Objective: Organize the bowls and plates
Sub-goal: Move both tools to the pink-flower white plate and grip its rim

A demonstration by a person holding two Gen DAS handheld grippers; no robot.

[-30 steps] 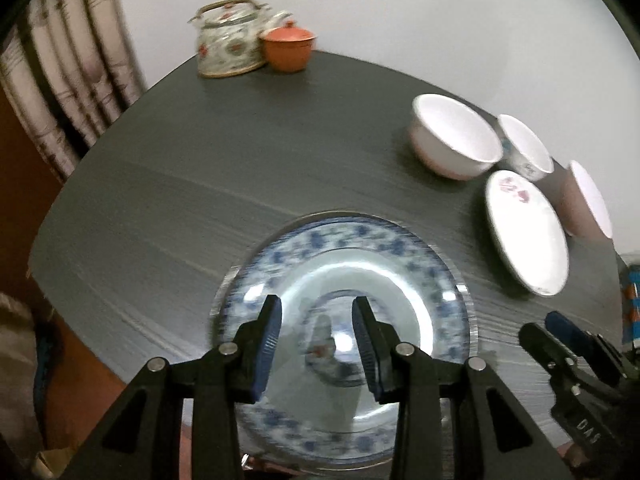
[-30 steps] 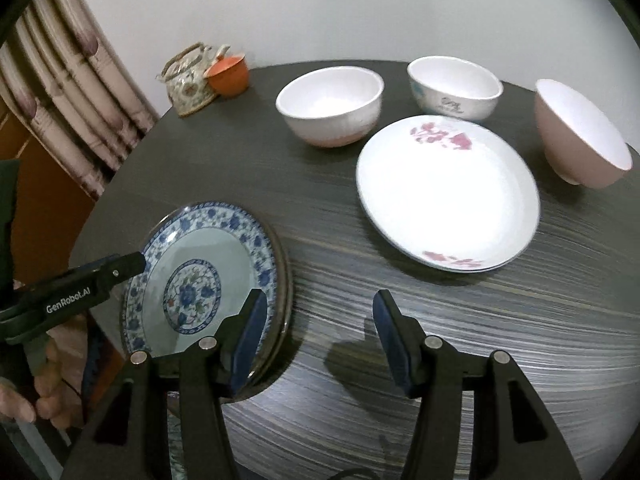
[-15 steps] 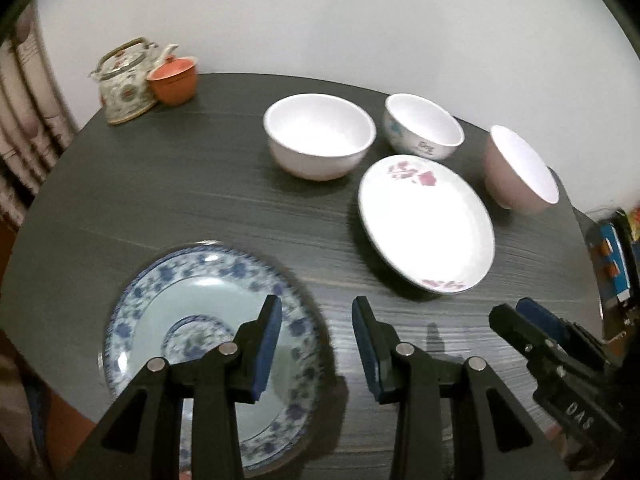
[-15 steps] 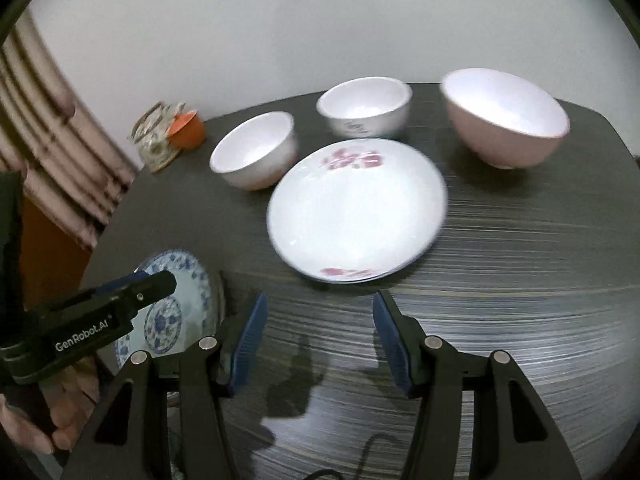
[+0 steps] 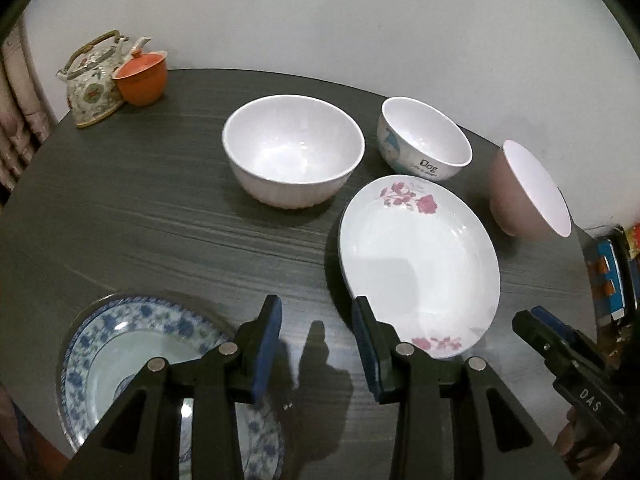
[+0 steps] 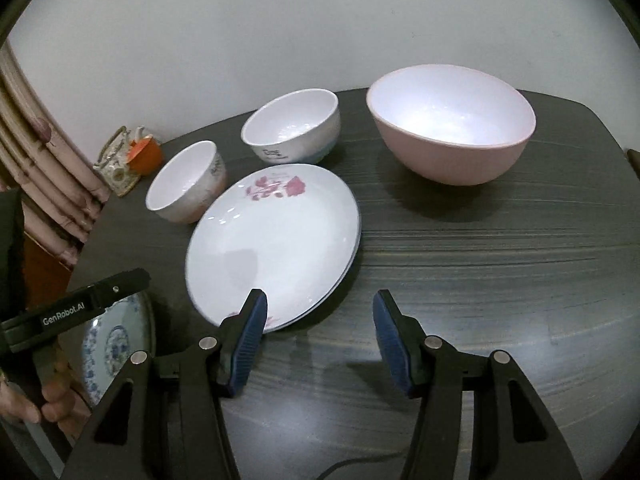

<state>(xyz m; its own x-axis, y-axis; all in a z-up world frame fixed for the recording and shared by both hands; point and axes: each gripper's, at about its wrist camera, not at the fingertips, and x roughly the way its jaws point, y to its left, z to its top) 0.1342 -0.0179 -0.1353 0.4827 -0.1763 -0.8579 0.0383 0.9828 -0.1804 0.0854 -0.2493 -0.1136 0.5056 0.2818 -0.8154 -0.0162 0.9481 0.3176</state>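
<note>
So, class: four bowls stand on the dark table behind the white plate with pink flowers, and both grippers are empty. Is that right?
Not quite: there are three bowls, not four. The left wrist view shows the white ribbed bowl, the printed bowl and the pink bowl behind the flowered plate on the dark table. The left gripper and right gripper are indeed empty.
</note>
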